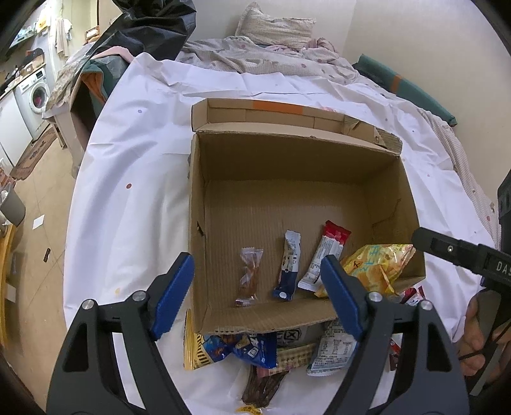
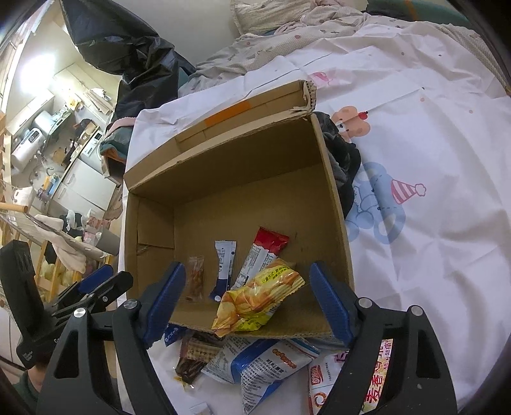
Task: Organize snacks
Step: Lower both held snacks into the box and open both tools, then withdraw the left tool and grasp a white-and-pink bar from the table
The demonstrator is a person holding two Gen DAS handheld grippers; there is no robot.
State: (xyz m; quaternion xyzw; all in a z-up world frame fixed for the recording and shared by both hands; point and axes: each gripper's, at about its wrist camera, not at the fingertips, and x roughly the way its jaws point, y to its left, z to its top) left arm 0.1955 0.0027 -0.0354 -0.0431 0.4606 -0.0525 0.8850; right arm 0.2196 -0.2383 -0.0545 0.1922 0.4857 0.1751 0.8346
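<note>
An open cardboard box sits on a white sheet. On its floor lie a clear brown snack, a blue-white bar and a red-white bar. A yellow chip bag rests over the box's near rim. My left gripper stands open above the near rim, holding nothing. My right gripper is open too; the chip bag lies between its fingers, clear of both pads. Several loose snack packs are piled just before the box.
A dark cloth lies against the box's right wall. A black plastic bag and rumpled bedding are beyond the box. The sheet's left edge drops to the floor. A hand grips the right tool's handle.
</note>
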